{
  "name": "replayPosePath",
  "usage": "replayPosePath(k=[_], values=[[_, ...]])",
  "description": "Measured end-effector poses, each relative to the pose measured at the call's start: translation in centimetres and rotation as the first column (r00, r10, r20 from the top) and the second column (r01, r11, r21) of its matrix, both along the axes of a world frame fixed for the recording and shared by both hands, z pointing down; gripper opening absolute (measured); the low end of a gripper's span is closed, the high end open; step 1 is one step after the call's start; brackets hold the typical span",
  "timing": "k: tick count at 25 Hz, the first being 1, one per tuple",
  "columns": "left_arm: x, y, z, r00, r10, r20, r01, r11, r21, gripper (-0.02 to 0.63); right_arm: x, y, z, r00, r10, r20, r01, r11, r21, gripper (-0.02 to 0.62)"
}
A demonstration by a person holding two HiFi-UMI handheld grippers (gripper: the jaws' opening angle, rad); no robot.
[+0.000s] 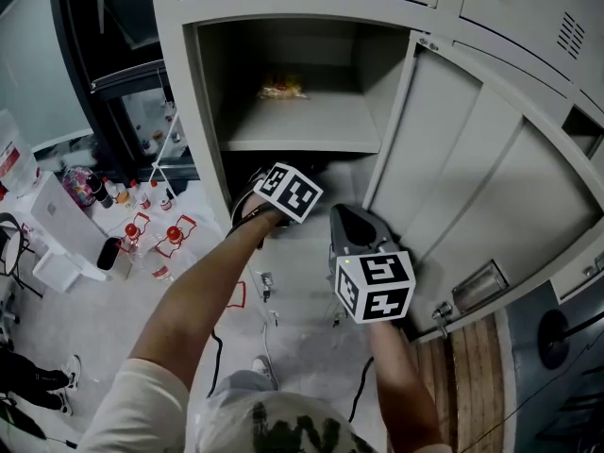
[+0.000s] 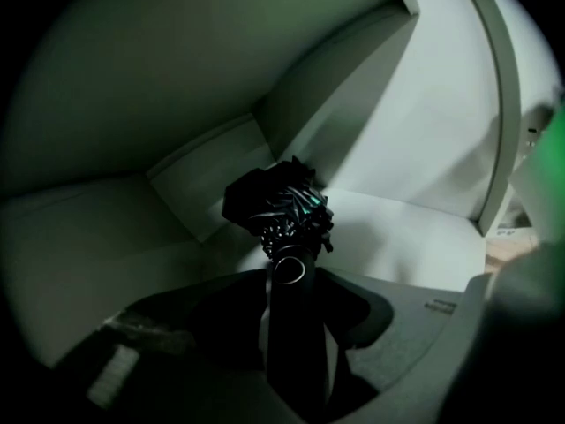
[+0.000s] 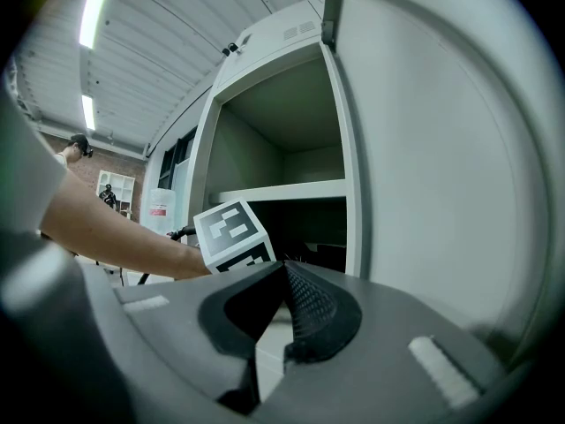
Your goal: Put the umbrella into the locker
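A black folded umbrella [image 2: 278,206] lies on the floor of the locker's lower compartment [image 2: 397,237], with its canopy end toward the back corner. Its handle [image 2: 291,325] runs back between the jaws of my left gripper [image 2: 291,281]. The jaws stand open, with thin light gaps on both sides of the handle. In the head view only that gripper's marker cube [image 1: 288,192] shows, under the shelf [image 1: 302,121]. My right gripper [image 1: 347,217] hovers outside, beside the open door [image 1: 472,187]. It [image 3: 284,268] is shut on nothing.
A yellow packet [image 1: 281,89] lies on the upper shelf. The open door [image 3: 441,148] stands close on the right. On the floor to the left are red-capped bottles [image 1: 132,229] and a white box [image 1: 66,215]. Cables [image 1: 269,319] trail in front of the locker.
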State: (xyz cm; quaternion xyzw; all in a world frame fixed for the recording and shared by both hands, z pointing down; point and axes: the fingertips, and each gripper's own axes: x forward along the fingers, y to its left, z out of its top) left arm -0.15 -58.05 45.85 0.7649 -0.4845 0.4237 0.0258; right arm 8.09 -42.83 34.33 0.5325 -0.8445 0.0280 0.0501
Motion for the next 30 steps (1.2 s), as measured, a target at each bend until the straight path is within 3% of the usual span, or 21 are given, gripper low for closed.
replayPosePath(k=[4, 7, 25, 30], values=[[0.4, 0.4, -0.5, 0.998, 0.020, -0.058, -0.019, 1.000, 0.019, 0.262, -0.2, 0.1, 0.1, 1.000, -0.009, 0.002, 0.009, 1.000, -0.005, -0.003], [0.6, 0.8, -1.2, 0.996, 0.028, -0.081, -0.025, 0.999, 0.037, 0.276, -0.4, 0.1, 0.2, 1.000, -0.019, 0.005, 0.019, 1.000, -0.013, -0.003], [0.2, 7.6, -6.9, 0.962, 0.021, -0.273, 0.020, 0.989, 0.147, 0.276, -1.8, 3.1, -0.5, 0.992, -0.120, 0.037, 0.121, 0.992, -0.029, -0.003], [-2.3, 11.0, -10.3, 0.940, 0.007, -0.341, 0.078, 0.969, 0.234, 0.275, -2.1, 4.1, -1.2, 0.988, -0.142, 0.059, 0.143, 0.990, -0.016, -0.003]])
